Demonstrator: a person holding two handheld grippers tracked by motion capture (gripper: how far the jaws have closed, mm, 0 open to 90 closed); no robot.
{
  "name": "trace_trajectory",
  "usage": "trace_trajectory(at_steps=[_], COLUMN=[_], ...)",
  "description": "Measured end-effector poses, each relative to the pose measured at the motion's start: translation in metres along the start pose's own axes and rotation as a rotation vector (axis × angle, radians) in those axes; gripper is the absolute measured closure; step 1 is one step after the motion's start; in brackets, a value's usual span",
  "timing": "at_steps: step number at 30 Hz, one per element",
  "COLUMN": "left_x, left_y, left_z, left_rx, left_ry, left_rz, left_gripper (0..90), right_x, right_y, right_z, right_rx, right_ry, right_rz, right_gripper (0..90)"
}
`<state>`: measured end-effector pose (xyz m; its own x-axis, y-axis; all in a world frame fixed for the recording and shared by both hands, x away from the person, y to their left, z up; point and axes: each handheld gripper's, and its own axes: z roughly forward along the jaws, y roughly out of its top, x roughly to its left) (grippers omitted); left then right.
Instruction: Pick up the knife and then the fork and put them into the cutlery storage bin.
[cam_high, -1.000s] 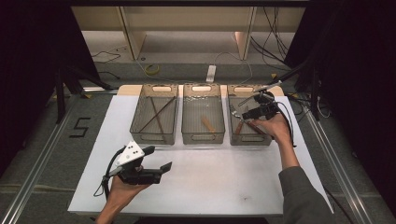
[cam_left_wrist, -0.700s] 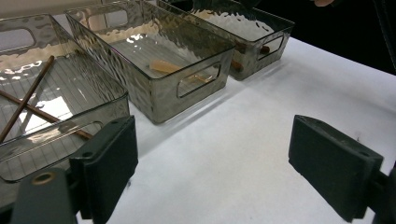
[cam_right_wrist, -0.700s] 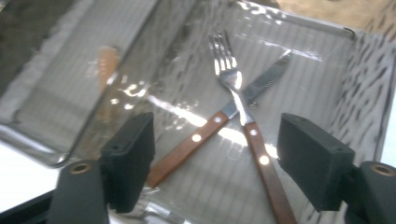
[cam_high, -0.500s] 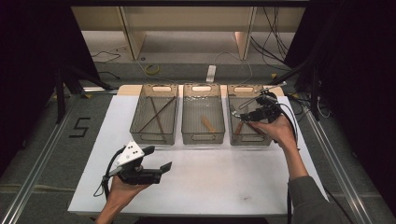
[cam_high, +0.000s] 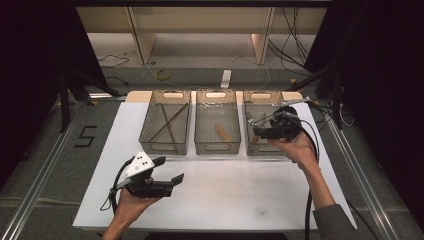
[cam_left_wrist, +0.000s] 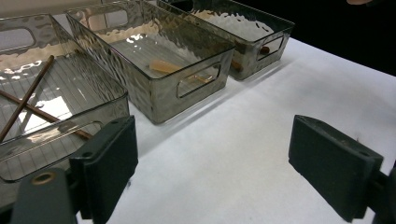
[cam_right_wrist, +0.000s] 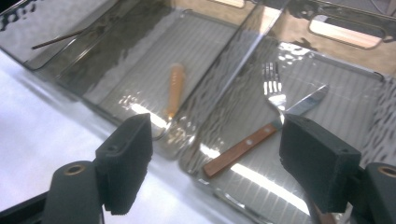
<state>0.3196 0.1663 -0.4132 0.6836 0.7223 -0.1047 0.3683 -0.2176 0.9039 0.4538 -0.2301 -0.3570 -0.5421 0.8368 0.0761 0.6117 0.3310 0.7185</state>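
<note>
At right of centre in the high view, right gripper (cam_high: 256, 131) over the right-hand bin (cam_high: 250, 100), jaws just opened wide, nothing between them. Knife (cam_right_wrist: 261, 135) and fork (cam_right_wrist: 273, 88) flat inside. At lower left, left gripper (cam_high: 172, 172) spread, empty.

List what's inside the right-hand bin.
The right-hand bin holds a fork and a wood-handled knife, crossing. The right gripper hides the near corner.

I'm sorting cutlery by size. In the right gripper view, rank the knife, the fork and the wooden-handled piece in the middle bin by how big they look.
1. Knife, longest.
2. Fork and wooden-handled piece: alike, both partly hidden, unranked.
</note>
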Motion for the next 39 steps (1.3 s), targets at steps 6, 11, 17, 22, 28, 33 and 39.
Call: trace_trajectory(at_steps=[6,11,17,22,28,33,39], left_x=[0.001,0.002,0.001,0.001,0.001,-0.001,0.0], left_y=[0.0,0.0,0.0,0.001,0.001,0.001,0.0], left_z=[0.0,0.0,0.0,0.001,0.001,0.0,-0.001], left_rx=[-0.001,-0.002,-0.002,-0.003,-0.003,-0.001,-0.012], left_ry=[0.0,-0.003,-0.002,-0.004,-0.005,-0.009,-0.015], left_rz=[-0.002,-0.008,-0.012,-0.011,-0.013,-0.004,-0.015], left_gripper=[15.2,15.2,15.2,15.2,15.2,15.2,15.2], right_x=[0.015,0.026,0.034,0.039,0.046,0.051,0.058], right_y=[-0.017,-0.03,-0.047,-0.063,-0.083,-0.102,-0.119], right_z=[-0.008,-0.011,-0.014,-0.017,-0.022,-0.028,-0.032], right_rx=[-0.073,-0.118,-0.154,-0.188,-0.228,-0.246,-0.261], right_ry=[0.045,0.107,0.171,0.204,0.223,0.235,0.242], right_rz=[0.005,0.006,0.013,0.008,-0.002,0.001,-0.003], right_gripper=[25.9,25.7,24.7,23.9,23.5,23.5,23.7])
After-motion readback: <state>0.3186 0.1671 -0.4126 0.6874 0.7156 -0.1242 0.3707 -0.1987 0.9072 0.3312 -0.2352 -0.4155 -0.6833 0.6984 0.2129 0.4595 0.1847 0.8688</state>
